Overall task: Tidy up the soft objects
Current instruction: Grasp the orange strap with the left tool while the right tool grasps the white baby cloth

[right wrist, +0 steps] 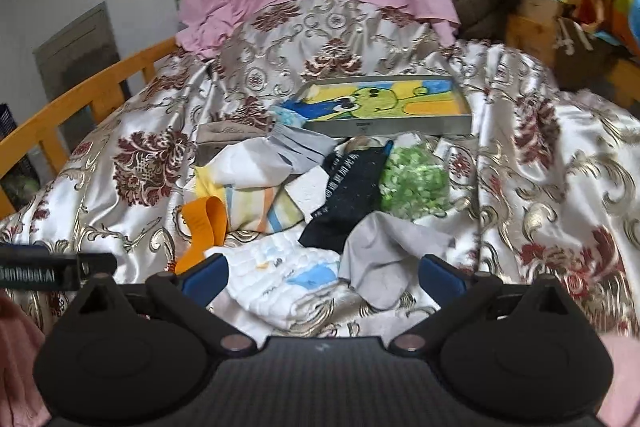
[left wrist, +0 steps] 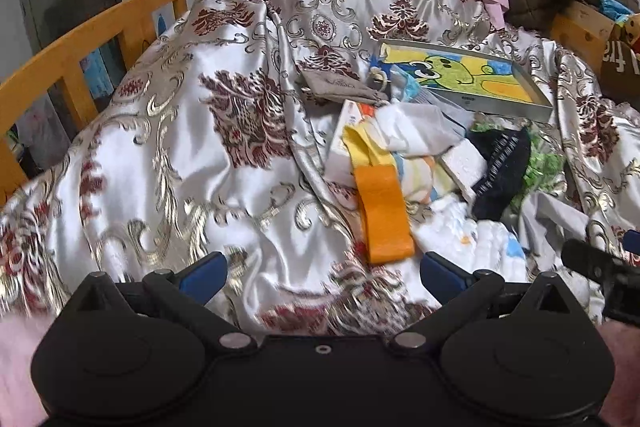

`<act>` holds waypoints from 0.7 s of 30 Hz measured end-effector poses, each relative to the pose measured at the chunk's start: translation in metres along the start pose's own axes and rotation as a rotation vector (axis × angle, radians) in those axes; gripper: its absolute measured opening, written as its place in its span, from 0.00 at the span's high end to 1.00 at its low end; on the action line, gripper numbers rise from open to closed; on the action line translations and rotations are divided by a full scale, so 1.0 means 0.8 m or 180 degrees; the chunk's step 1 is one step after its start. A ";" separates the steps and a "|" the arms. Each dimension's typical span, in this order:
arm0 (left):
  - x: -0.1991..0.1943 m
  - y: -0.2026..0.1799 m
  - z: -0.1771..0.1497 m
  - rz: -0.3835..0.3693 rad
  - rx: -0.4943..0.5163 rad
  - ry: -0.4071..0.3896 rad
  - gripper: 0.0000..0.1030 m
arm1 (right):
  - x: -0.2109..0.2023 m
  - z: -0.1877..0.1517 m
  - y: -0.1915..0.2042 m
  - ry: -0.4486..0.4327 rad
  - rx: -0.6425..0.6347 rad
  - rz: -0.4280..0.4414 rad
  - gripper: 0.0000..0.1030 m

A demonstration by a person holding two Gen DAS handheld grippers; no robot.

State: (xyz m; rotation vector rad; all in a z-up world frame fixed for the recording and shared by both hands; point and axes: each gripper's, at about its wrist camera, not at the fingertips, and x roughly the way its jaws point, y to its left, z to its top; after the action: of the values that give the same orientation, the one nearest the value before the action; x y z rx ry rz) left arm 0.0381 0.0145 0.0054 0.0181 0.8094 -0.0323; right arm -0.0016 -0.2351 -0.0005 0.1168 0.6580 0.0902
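Above the bed's (left wrist: 160,163) near edge, both grippers, left (left wrist: 322,277) and right (right wrist: 323,277), point level at the cloth pile (right wrist: 320,187), fingers spread, empty.

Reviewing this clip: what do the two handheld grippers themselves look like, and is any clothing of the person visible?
Both the left gripper and right gripper are matte black, with two round housings, silver pivot pins, angular linkages and blue-padded jaws. White lettering, too blurred to read, marks the left gripper's side in the right wrist view. A fuzzy pink sleeve shows at the frame edges.
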 end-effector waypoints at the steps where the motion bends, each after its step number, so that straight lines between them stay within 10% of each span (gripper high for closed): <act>1: 0.004 0.001 0.008 0.0002 0.0030 0.0030 0.01 | 0.004 0.004 0.001 0.0033 -0.0080 0.0036 0.00; 21: 0.177 -0.021 0.100 -0.0411 0.0519 0.0591 0.01 | 0.166 0.023 0.040 0.1148 -0.0487 0.0509 0.01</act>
State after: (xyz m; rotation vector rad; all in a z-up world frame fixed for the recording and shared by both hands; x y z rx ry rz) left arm 0.1929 -0.0075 -0.0421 0.1243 0.9912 -0.2212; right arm 0.1126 -0.1888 -0.0619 0.0045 0.9984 0.3204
